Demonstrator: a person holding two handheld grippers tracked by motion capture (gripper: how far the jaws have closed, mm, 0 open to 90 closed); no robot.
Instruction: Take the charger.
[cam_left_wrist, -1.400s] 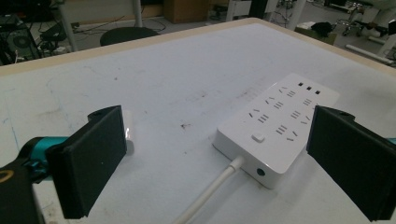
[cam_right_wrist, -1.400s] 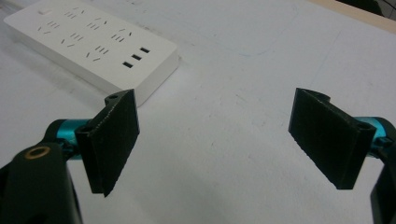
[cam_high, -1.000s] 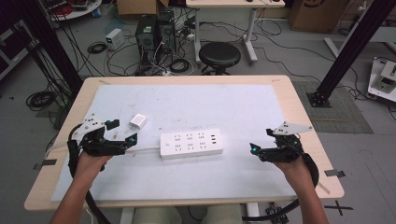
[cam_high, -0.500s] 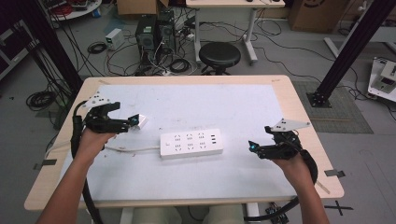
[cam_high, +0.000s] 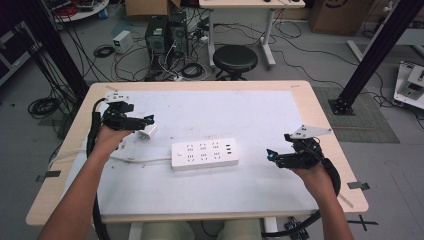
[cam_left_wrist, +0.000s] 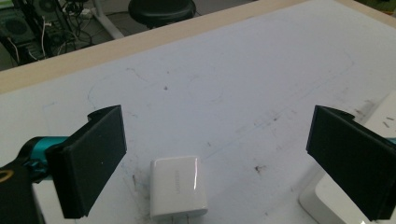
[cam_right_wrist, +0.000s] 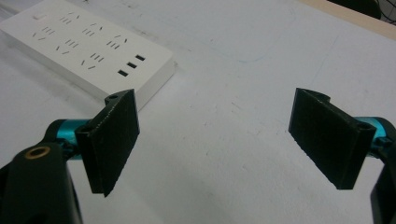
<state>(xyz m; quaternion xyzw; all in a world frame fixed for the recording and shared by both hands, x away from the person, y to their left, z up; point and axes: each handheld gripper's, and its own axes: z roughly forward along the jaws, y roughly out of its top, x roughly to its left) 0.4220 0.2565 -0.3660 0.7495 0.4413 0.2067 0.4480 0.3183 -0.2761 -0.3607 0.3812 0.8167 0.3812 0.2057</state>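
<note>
A small white charger (cam_left_wrist: 178, 187), glossy, rounded at its corners, prongs showing at its near end, lies flat on the table (cam_high: 250, 112) between the spread jaws of the left tool (cam_high: 148, 120), at 10 o'clock from the white power strip (cam_high: 204, 154). The right tool (cam_high: 270, 154) hovers released.

left gripper (cam_high: 148, 120) agape; right gripper (cam_high: 268, 154) agape

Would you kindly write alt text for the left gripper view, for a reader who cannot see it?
A small white plug-in charger lies flat on the white table surface, between the wide-open black jaws of the left gripper and untouched by them. The corner of a white power strip shows at lower right, behind the right-hand jaw.
</note>
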